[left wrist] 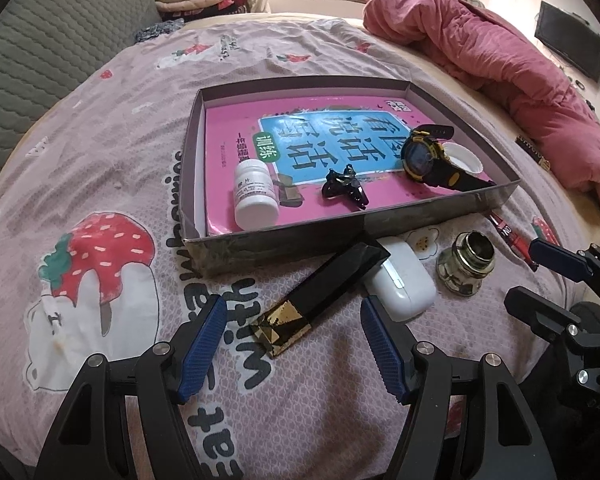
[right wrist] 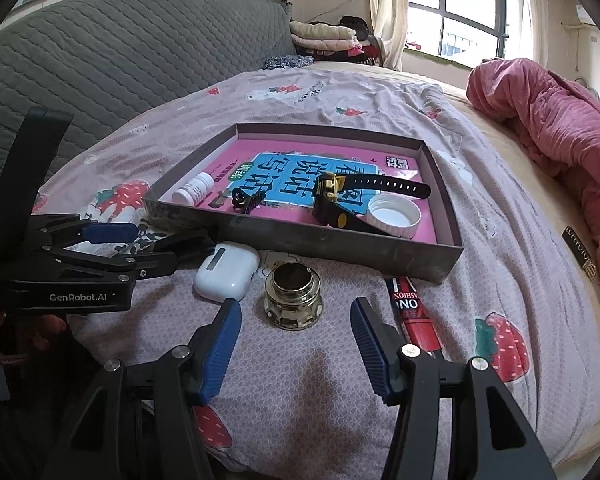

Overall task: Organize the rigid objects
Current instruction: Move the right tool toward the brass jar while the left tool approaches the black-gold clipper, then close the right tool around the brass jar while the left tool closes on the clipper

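My left gripper (left wrist: 293, 312) is open, its blue pads either side of the gold end of a black and gold case (left wrist: 320, 288) lying on the bedspread, not touching it. A white earbud case (left wrist: 402, 284) lies against that case. My right gripper (right wrist: 296, 310) is open just in front of a small glass and metal jar (right wrist: 293, 300), pads clear of it. A red tube (right wrist: 414, 308) lies to its right. Behind stands a shallow grey box (right wrist: 320, 248) holding a pink book (left wrist: 240, 128), a white pill bottle (left wrist: 256, 194), a black clip (left wrist: 346, 188), a black and yellow watch (left wrist: 424, 156) and a white cap (right wrist: 394, 216).
The bed has a strawberry-print cover (left wrist: 112, 184). A pink quilt (left wrist: 500, 64) is heaped along the right side, and a grey quilted headboard (right wrist: 120, 52) rises at the left. Folded clothes (right wrist: 324, 38) sit at the far end by the window. My left gripper (right wrist: 168, 238) shows at the left of the right wrist view.
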Tool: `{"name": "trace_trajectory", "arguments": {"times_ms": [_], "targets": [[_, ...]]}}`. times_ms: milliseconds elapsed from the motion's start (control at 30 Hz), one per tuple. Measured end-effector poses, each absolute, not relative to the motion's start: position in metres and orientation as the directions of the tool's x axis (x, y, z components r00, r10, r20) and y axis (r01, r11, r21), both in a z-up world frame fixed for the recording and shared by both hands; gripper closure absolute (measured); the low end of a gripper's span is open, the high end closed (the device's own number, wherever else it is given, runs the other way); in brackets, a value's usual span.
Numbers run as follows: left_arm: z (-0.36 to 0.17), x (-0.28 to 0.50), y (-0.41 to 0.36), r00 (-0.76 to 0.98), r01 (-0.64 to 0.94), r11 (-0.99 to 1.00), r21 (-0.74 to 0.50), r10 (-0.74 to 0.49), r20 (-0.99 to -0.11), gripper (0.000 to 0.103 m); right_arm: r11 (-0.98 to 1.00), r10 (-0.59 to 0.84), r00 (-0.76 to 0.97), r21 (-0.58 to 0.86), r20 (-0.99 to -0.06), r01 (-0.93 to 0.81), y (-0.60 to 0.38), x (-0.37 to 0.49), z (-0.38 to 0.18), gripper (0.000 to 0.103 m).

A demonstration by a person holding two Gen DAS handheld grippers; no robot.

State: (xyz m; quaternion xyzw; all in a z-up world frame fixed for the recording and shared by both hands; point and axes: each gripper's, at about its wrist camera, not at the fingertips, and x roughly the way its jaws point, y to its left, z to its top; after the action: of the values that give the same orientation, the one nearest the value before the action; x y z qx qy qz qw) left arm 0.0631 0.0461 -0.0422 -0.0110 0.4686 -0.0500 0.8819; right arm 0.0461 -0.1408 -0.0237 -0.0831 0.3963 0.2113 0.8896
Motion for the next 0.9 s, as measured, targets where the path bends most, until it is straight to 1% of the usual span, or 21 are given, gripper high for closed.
{"name": "trace_trajectory", "arguments": {"times_ms": [200, 433, 533, 733, 900], "targets": [[-0.049, 0.072, 0.051, 0.544, 0.078, 0.994, -0.076, -0.106, -0.833, 0.032, 0.896, 0.31, 0.587, 0.022, -0.748, -0.444, -0.138, 0.05, -0.029, 0.047], [-0.051, 0.077, 0.047, 0.548, 0.114, 0.991, -0.069, -0.12, -0.828, 0.032, 0.897, 0.306, 0.584, 0.022, -0.752, -0.442, -0.138, 0.053, -0.035, 0.047], [-0.052, 0.081, 0.046, 0.547, 0.127, 0.988, -0.092, -0.147, -0.824, 0.033, 0.895, 0.304, 0.58, 0.017, -0.756, -0.446, -0.134, 0.056, -0.039, 0.047], [-0.055, 0.084, 0.044, 0.541, 0.15, 0.98, -0.128, -0.19, -0.819, 0.039, 0.903, 0.295, 0.577, 0.024, -0.762, -0.43, -0.133, 0.065, -0.048, 0.047], [-0.057, 0.086, 0.043, 0.537, 0.162, 0.977, -0.14, -0.207, -0.818, 0.043, 0.907, 0.289, 0.57, 0.029, -0.769, -0.42, -0.135, 0.073, -0.055, 0.047]]}}
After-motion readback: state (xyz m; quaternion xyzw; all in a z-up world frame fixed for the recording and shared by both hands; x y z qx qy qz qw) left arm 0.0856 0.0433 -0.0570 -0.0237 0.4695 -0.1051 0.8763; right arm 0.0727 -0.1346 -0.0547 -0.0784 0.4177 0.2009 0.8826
